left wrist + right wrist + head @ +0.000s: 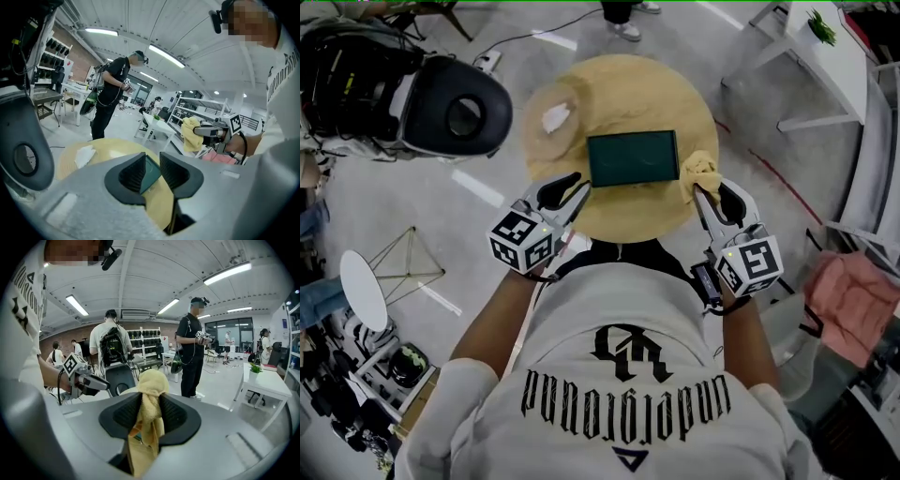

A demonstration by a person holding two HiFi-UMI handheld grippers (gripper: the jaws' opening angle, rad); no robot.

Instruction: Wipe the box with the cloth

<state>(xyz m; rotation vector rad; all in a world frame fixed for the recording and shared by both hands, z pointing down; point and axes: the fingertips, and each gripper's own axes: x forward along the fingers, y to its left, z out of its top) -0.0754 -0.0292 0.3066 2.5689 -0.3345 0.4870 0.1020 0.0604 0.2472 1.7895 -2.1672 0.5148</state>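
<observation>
Left tongs (577,186), narrowly parted and empty, are held off the box's (633,157) 8 o'clock corner. The cloth (700,169) is clamped by right tongs (706,190) at its 3 o'clock edge.

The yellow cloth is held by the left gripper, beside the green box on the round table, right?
No: the right gripper holds the fluffy yellow cloth, as the right gripper view shows, beside the dark green rectangular box on the round tan table.

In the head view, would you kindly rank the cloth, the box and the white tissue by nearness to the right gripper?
1. Cloth, in the right gripper.
2. Box, just left of it.
3. White tissue, farthest left.
</observation>
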